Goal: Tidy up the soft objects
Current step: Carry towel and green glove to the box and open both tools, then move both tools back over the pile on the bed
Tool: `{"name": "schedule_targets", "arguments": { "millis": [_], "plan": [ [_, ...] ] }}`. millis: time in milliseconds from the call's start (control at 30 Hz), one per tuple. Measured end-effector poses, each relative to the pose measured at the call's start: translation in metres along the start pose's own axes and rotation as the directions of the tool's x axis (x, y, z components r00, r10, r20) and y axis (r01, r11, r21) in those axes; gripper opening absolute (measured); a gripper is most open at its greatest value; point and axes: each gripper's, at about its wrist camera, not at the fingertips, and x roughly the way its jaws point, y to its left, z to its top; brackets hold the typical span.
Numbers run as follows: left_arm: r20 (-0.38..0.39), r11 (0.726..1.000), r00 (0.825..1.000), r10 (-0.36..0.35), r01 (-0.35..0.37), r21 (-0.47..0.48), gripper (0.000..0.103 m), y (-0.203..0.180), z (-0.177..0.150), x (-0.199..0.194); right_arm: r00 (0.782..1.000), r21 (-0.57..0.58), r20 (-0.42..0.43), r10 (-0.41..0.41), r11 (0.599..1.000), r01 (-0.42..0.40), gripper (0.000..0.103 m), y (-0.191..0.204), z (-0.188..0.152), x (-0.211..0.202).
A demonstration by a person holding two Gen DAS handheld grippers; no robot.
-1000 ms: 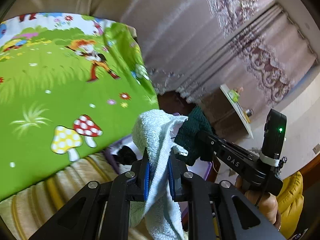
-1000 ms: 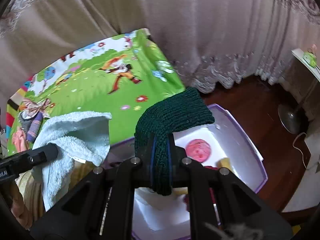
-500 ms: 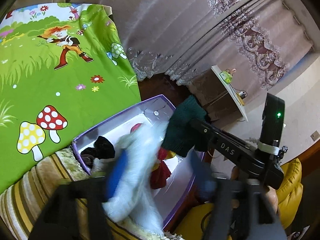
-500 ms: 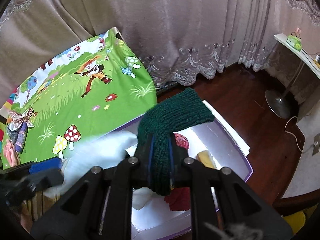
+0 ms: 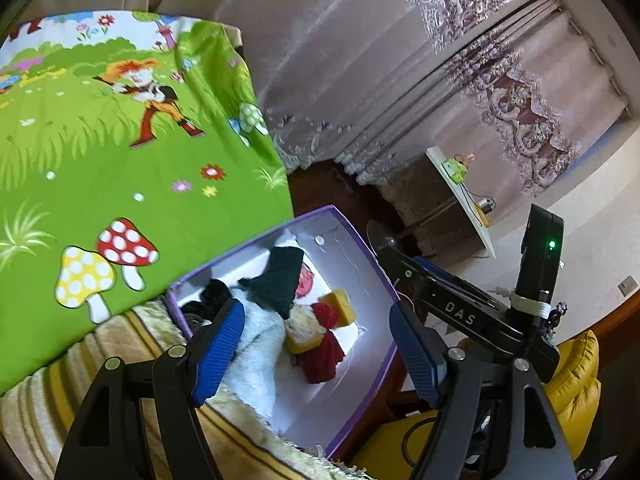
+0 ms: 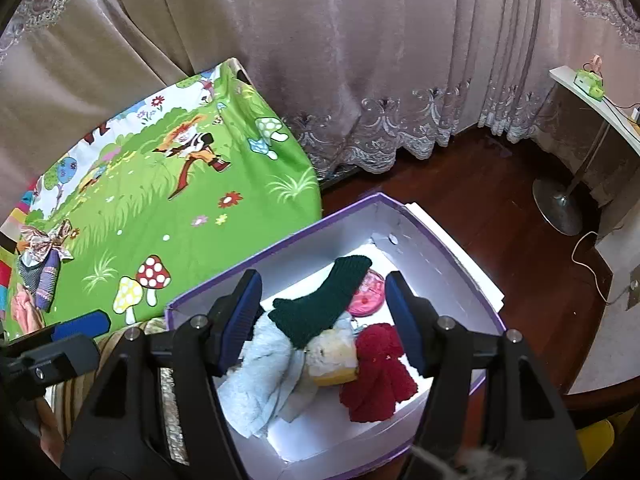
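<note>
**Right wrist view: both grippers empty above the box**

The right gripper (image 6: 322,320) and left gripper (image 5: 316,344) hang spread wide, empty. In the purple box (image 6: 436,236), the dark green knit (image 6: 320,306) lies over the pale towel (image 6: 264,376); both look light and limp, best pinched mid-fold.

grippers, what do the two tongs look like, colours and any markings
Both tongs, left and right, are matte black angular frames with silver screws, and their fingers carry ribbed blue pads. Seen from the left wrist camera, the right one's body shows white "DAS" lettering and a black module with a lit green LED, strapped with a white band.
</note>
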Motion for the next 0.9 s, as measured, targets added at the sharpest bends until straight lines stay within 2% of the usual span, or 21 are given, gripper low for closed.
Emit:
{"name": "schedule_targets", "arguments": {
  "millis": [400, 567, 667, 733, 833, 900],
  "plan": [
    [0.126, 0.992, 0.988, 0.094, -0.083, -0.096, 0.076, 0.056, 0.005, -0.062, 0.998, -0.052, 0.005, 0.066, 0.997, -0.066, 0.068, 0.033, 0.003, -0.006],
    [0.173, 0.973, 0.968, 0.181, -0.151, -0.174, 0.076, 0.093, -0.005, -0.092, 0.995, -0.1, 0.002, 0.095, 0.991, -0.094, 0.068, 0.055, 0.003, -0.007],
    [0.202, 0.948, 0.944, 0.259, -0.209, -0.24, 0.076, 0.122, -0.01, -0.114, 0.994, -0.125, 0.0, 0.113, 0.986, -0.112, 0.068, 0.068, 0.002, -0.008],
    [0.22, 0.923, 0.921, 0.322, -0.253, -0.29, 0.076, 0.141, -0.014, -0.13, 0.992, -0.144, -0.003, 0.13, 0.981, -0.129, 0.068, 0.078, 0.003, -0.008],
    [0.232, 0.871, 0.879, 0.416, -0.312, -0.381, 0.076, 0.172, -0.021, -0.156, 0.987, -0.157, -0.008, 0.16, 0.975, -0.159, 0.068, 0.091, 0.004, -0.008],
    [0.224, 0.823, 0.848, 0.481, -0.348, -0.449, 0.076, 0.194, -0.025, -0.175, 0.984, -0.164, -0.014, 0.176, 0.971, -0.176, 0.068, 0.098, 0.005, -0.008]
  ]
}}
